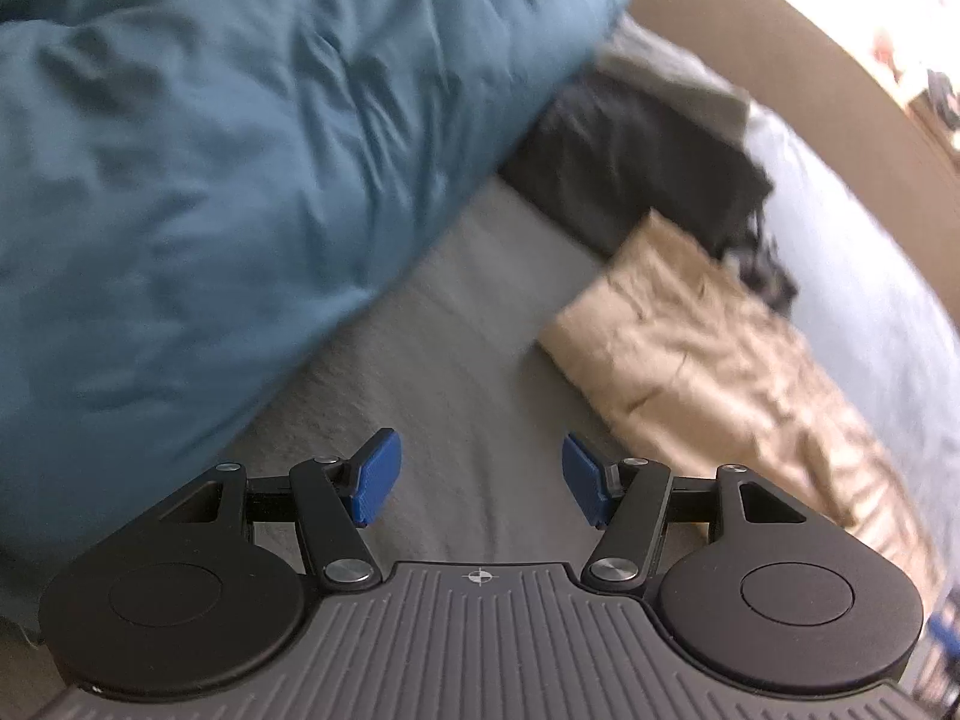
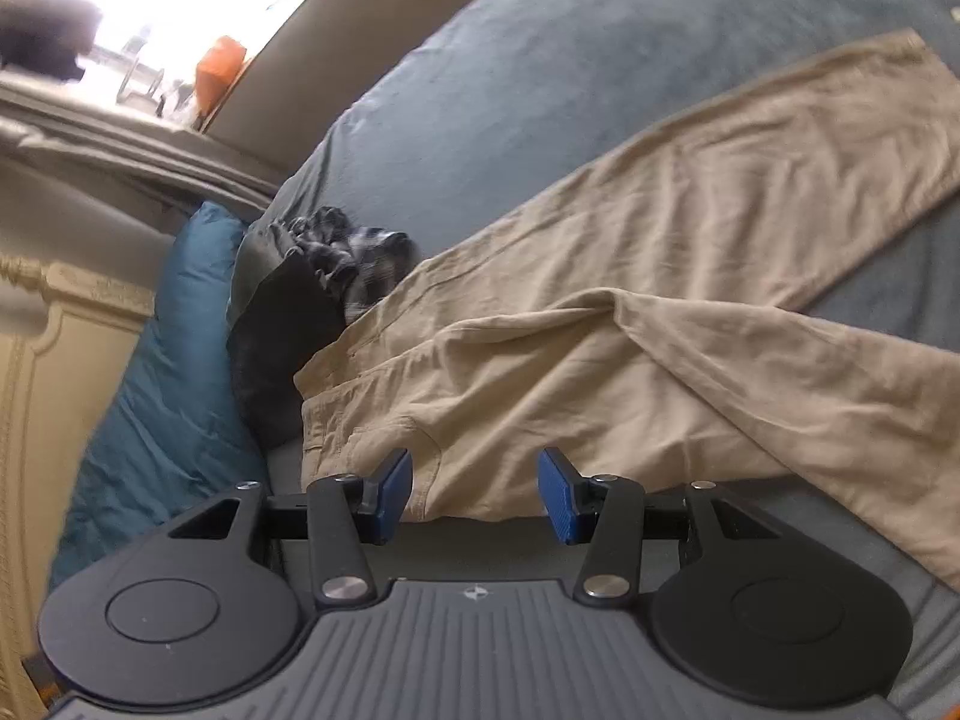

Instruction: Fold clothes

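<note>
Item: tan trousers, spread on the grey bed sheet, long axis running from the waistband near the pillow out to the far leg hem.
Right gripper: spread, empty, waist edge just ahead; the nearer of the 2.
Left gripper: spread, empty, over bare sheet, trousers off to its right.

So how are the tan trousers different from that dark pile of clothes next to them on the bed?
The tan trousers lie spread out with the legs stretched long; the dark clothes sit bunched in a heap. The trousers are one plain light colour, while the dark clothes include a checked piece. The trousers cover far more of the bed. Both rest on it, touching, near the blue pillow.
</note>
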